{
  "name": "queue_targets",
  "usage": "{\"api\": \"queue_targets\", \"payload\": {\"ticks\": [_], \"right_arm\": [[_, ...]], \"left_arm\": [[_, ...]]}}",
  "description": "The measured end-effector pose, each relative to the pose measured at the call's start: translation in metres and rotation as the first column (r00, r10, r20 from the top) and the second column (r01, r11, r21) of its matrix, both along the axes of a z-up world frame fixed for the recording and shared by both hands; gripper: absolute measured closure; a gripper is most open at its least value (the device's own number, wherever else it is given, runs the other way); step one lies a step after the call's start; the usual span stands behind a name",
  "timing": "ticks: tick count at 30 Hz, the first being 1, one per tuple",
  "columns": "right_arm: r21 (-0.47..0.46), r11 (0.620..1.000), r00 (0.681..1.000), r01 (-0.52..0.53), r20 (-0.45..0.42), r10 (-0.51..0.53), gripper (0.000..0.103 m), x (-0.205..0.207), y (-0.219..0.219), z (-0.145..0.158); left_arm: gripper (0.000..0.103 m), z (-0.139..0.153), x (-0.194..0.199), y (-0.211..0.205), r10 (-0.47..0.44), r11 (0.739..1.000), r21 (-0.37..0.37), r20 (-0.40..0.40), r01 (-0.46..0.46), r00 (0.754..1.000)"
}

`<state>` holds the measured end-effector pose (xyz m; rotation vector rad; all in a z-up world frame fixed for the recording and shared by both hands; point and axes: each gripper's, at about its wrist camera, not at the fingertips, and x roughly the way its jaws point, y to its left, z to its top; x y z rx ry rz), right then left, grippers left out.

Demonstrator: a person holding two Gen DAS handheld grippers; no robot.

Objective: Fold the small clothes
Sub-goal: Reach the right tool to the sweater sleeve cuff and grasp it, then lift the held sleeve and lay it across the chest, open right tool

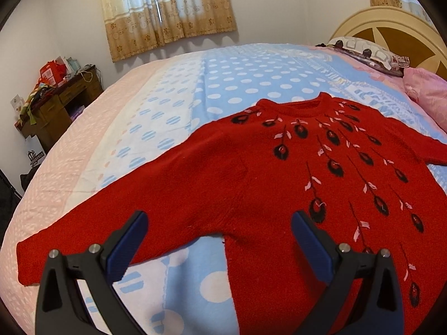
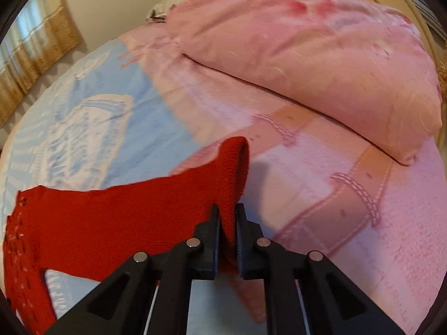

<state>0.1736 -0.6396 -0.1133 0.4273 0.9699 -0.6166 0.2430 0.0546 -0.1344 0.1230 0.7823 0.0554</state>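
Observation:
A red sweater [image 1: 251, 173] with black and pink feather motifs lies front-up on the bed, both sleeves stretched out sideways. My left gripper [image 1: 219, 223] hovers open just above its left sleeve, near the armpit, with nothing between the blue pads. In the right wrist view the sweater's other sleeve [image 2: 117, 217] runs in from the left, and its cuff end [image 2: 236, 164] is lifted and curled. My right gripper [image 2: 226, 217] is shut on that sleeve close to the cuff.
The bed cover [image 1: 223, 78] is blue with white dots, pink toward its edges. A pink pillow [image 2: 321, 55] lies just beyond the right gripper, below the headboard [image 1: 391, 25]. A cluttered wooden desk [image 1: 56, 103] stands far left beside the bed, under curtains [image 1: 167, 8].

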Motion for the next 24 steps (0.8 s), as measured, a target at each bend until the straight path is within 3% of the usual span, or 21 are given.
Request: {"api": "queue_targets", "payload": {"ticks": [10, 16, 24], "right_arm": [[-0.015, 0.987, 0.979, -0.159, 0.128, 0.16, 0.095, 0.04, 0.078, 0.063], [-0.061, 0.954, 0.936, -0.294, 0.184, 0.3, 0.095, 0.072, 0.148, 0.104], [-0.103, 0.894, 0.873, -0.435, 0.193, 0.447, 0.095, 0.105, 0.233, 0.123]], "left_arm": [[0.0, 0.001, -0.01, 0.01, 0.008, 0.999, -0.032, 0.011, -0.007, 1.0], [0.0, 0.004, -0.012, 0.016, 0.011, 0.998, -0.07, 0.026, -0.009, 1.0], [0.0, 0.001, -0.017, 0.025, 0.001, 0.992, -0.123, 0.041, 0.004, 0.999]]}}
